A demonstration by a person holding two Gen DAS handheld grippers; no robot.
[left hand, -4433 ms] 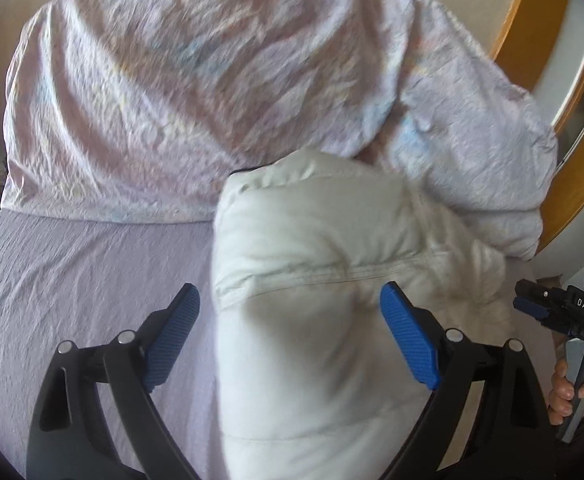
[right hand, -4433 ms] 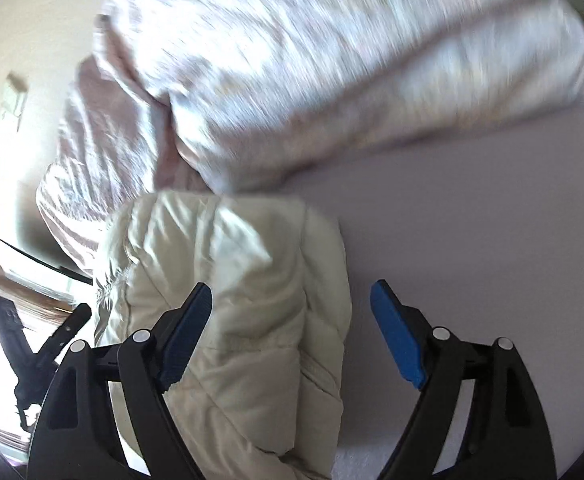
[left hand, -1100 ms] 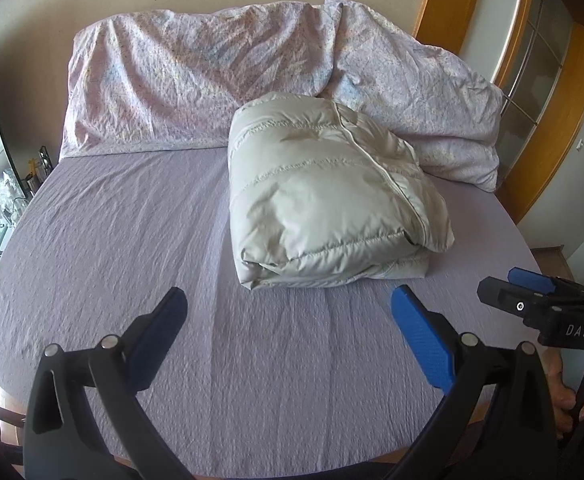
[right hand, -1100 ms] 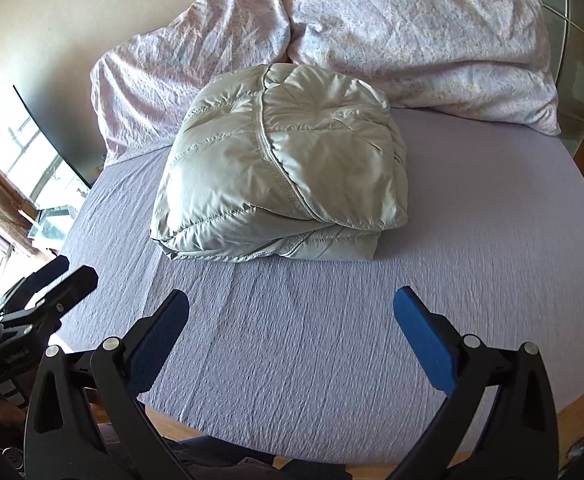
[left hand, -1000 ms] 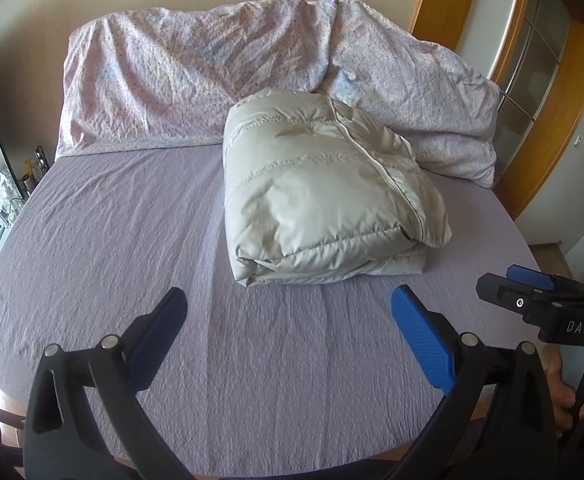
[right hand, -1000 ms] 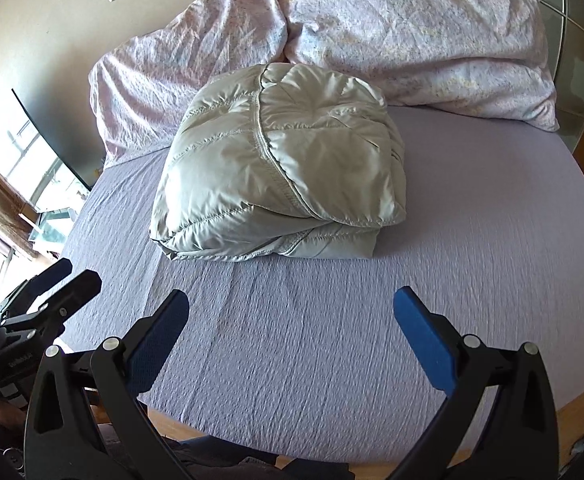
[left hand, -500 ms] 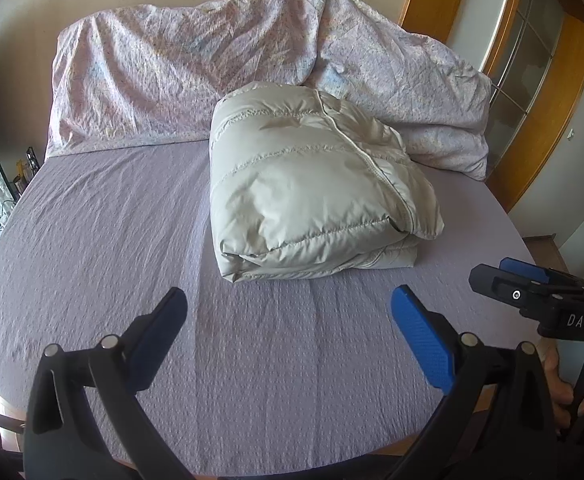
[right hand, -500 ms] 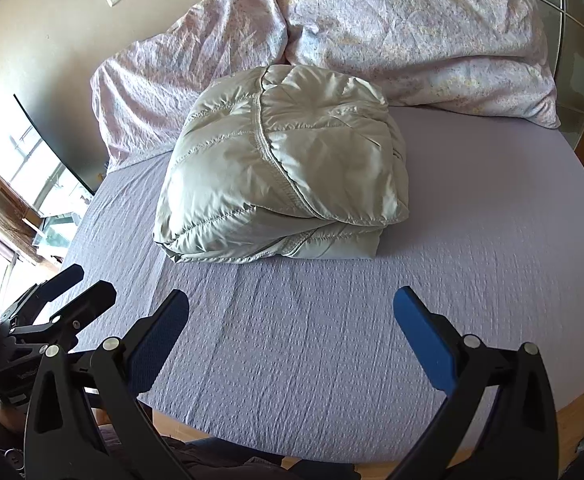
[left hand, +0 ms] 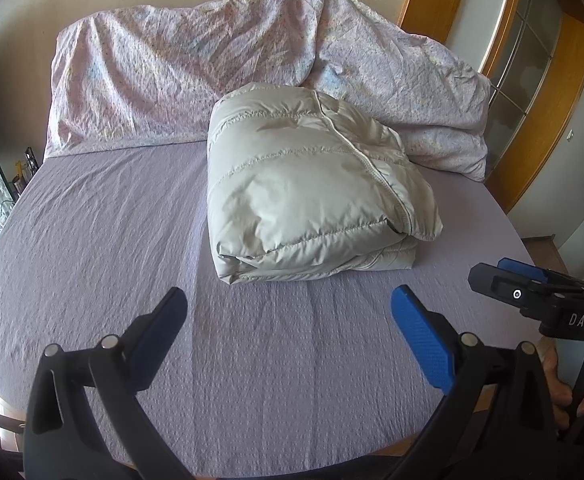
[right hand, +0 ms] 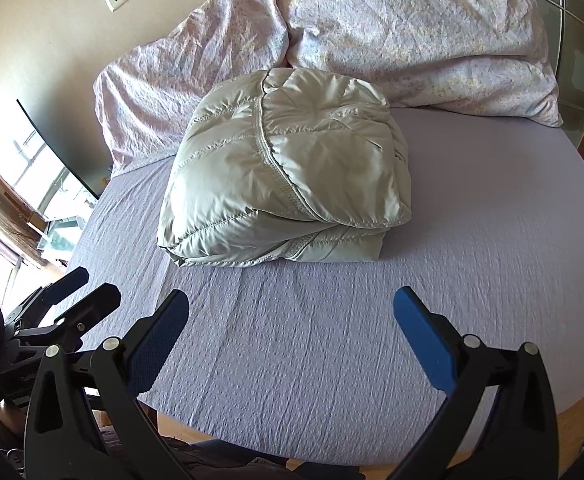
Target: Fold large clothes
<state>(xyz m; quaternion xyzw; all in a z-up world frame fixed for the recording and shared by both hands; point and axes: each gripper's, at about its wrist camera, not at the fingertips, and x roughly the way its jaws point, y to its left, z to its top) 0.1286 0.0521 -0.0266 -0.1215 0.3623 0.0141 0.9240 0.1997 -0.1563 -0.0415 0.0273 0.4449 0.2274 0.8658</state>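
The puffer jacket (left hand: 312,188) lies folded on the bed (left hand: 111,240), ahead of both released tongs, left tongs (left hand: 287,320) and right tongs (right hand: 292,316). Folding looks finished; nothing further seems needed.

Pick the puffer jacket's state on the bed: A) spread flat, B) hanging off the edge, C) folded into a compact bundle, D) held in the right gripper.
C: the puffer jacket sits as a layered bundle on the bed sheet, both grippers open and clear.
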